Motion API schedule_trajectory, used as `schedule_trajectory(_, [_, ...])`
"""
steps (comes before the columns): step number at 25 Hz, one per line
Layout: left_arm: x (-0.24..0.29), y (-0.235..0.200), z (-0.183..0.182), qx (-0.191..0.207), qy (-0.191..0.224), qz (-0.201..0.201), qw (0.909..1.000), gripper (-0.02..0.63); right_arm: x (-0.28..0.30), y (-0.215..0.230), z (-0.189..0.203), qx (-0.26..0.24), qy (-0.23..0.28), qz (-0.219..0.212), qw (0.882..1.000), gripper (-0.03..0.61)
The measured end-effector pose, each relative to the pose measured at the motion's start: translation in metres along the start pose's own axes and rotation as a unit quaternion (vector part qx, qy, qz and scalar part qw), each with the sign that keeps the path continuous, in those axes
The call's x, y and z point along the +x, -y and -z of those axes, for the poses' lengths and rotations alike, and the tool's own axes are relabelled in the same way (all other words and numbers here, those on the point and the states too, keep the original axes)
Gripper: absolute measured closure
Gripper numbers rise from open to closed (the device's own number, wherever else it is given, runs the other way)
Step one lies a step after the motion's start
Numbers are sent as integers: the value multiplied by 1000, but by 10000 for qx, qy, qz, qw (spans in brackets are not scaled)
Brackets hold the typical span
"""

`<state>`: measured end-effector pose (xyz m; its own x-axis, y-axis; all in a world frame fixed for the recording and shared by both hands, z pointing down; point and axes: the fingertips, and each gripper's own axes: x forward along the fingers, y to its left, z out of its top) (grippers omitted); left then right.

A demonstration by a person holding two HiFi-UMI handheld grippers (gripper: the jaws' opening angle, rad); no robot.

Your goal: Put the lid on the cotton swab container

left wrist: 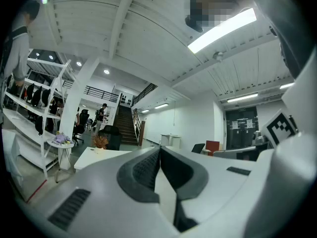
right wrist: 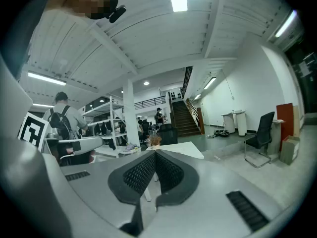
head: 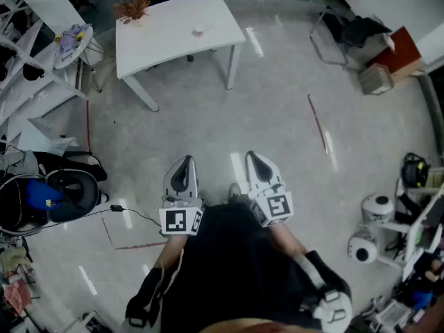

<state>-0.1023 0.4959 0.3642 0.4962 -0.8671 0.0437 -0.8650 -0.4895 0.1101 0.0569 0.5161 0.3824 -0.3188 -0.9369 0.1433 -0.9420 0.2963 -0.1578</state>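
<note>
the left gripper (head: 184, 164) and the right gripper (head: 254, 159) were held side by side just in front of the person's dark torso (head: 229, 269), above the grey floor (head: 277, 109), both pointing forward; in each gripper view the two ribbed pads met with nothing between them, so both tongs were closed and empty; a black office chair (head: 69, 193) stood off to the left; well ahead stood a white table (head: 173, 44), far from both grippers; near its middle sat a small pale round object (head: 198, 30), too small to tell whether it was the cotton swab container or its lid; a potted dried plant (head: 133, 9) stood at the table's far left corner
</note>
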Motion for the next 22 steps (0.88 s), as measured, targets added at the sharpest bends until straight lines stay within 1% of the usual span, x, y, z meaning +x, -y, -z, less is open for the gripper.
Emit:
schedule_trajectory(5, [2, 3, -1, -6, 25, 9, 10000, 606, 0, 1, 0, 11, -3, -17, 10000, 572])
schedule_trajectory(9, [3, 3, -1, 66, 20, 28, 10000, 606, 1, 2, 0, 17, -5, -28, 10000, 572])
schedule_trajectory(11, [4, 2, 0, 13, 13, 4, 10000, 606, 2, 2, -1, 43, 0, -39, 10000, 572])
schedule_trajectory(16, [6, 3, -4, -80, 13, -46, 10000, 606, 1, 4, -17, 133, 359, -12, 9993, 572])
schedule_trajectory(18, [9, 4, -3, -31, 9, -41, 10000, 606, 4, 10, -16, 98, 364, 14, 9993, 564])
schedule_trajectory(20, [12, 6, 2, 45, -18, -25, 10000, 606, 10, 14, -5, 100, 184, -41, 9998, 435])
schedule_trajectory(22, [13, 11, 5, 37, -65, -29, 10000, 606, 12, 17, 1, 136, 42, -109, 9998, 416])
